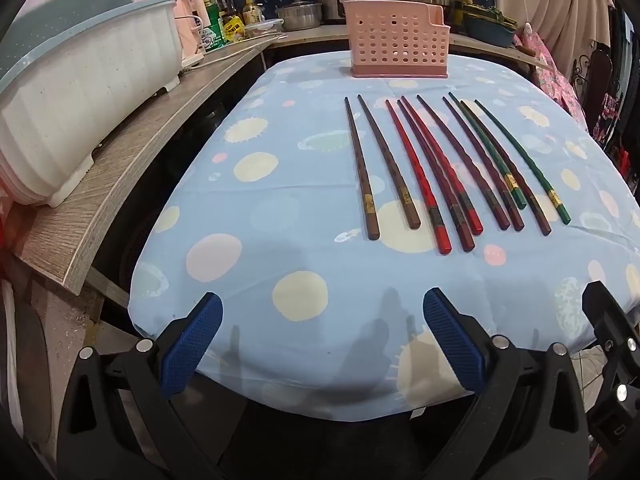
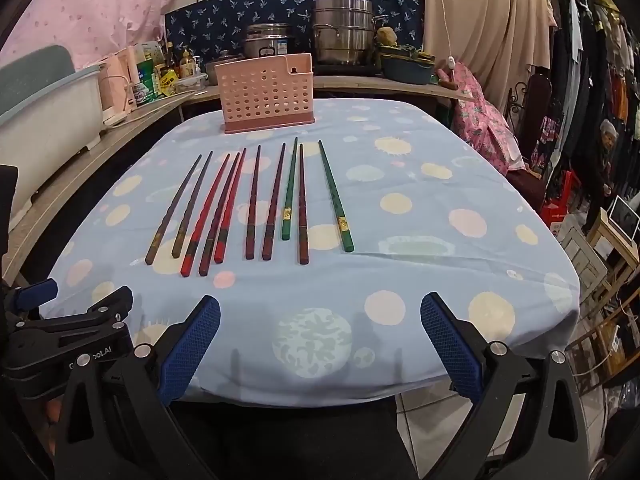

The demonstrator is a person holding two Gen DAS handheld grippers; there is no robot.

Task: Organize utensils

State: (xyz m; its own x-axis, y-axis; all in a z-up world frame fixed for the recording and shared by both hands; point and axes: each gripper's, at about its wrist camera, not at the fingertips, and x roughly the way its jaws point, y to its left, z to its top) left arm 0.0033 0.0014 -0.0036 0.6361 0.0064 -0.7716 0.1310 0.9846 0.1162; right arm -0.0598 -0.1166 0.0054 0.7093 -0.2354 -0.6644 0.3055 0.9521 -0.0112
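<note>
Table (image 2: 420,280) under a blue spotted cloth, with a pink holed basket (image 2: 266,98) standing empty-looking at its far end; pots (image 2: 344,32), bottles (image 2: 168,72) and a white bin (image 1: 80,92) sit on the shelf behind and to the left, well apart from the work, so nothing seems to block the way. Ten chopsticks (image 2: 252,204) lie side by side between basket and near edge, some touching: light, stiff, thin, probably slick lacquer, so best pinched across the thicker near ends, one at a time. Left gripper (image 1: 322,340) and right gripper (image 2: 320,340) hover over the near edge, jaws spread wide, nothing held.
</note>
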